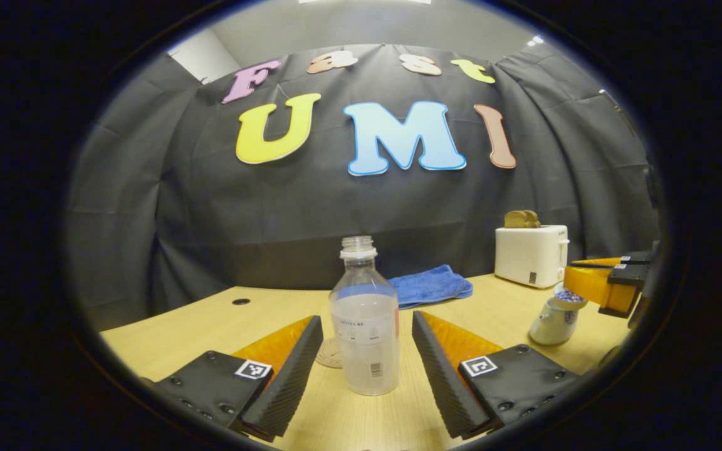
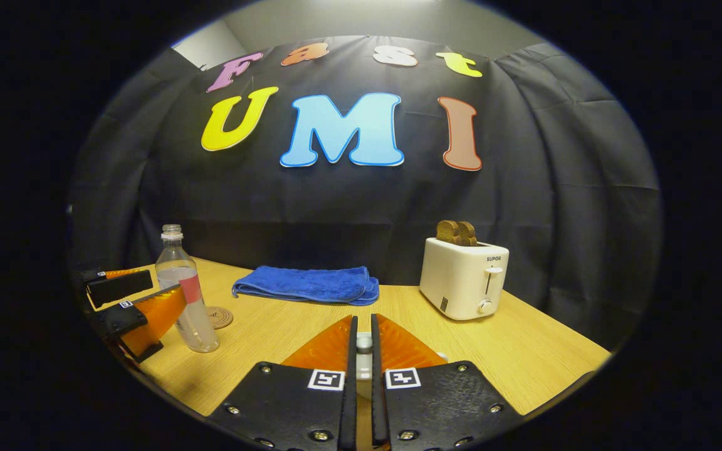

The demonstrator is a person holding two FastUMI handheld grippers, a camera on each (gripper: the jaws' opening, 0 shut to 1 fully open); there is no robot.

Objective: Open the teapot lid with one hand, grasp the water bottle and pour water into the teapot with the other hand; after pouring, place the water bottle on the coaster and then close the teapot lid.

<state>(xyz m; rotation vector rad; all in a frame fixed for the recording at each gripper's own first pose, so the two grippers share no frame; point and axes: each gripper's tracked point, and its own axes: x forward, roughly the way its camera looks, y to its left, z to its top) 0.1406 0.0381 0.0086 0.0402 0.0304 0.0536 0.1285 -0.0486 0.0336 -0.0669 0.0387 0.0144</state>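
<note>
In the left gripper view a clear, uncapped water bottle [image 1: 364, 338] stands on the table between the two fingers of my left gripper [image 1: 366, 316], which is open, with a small gap on each side. A round coaster [image 1: 328, 354] lies just behind the bottle to its left. At the right, the white-and-blue teapot [image 1: 552, 324] sits under my right gripper [image 1: 577, 272]. In the right gripper view my right gripper [image 2: 363, 319] is shut on the lid knob [image 2: 364, 343]. The bottle [image 2: 185, 294], coaster [image 2: 219, 317] and left gripper [image 2: 167, 287] are at the left.
A folded blue towel [image 2: 308, 284] lies at the back of the wooden table [image 2: 524, 351]. A white toaster [image 2: 464, 277] with bread in it stands at the back right. The towel [image 1: 430, 285] and toaster [image 1: 531, 254] are also beyond the bottle.
</note>
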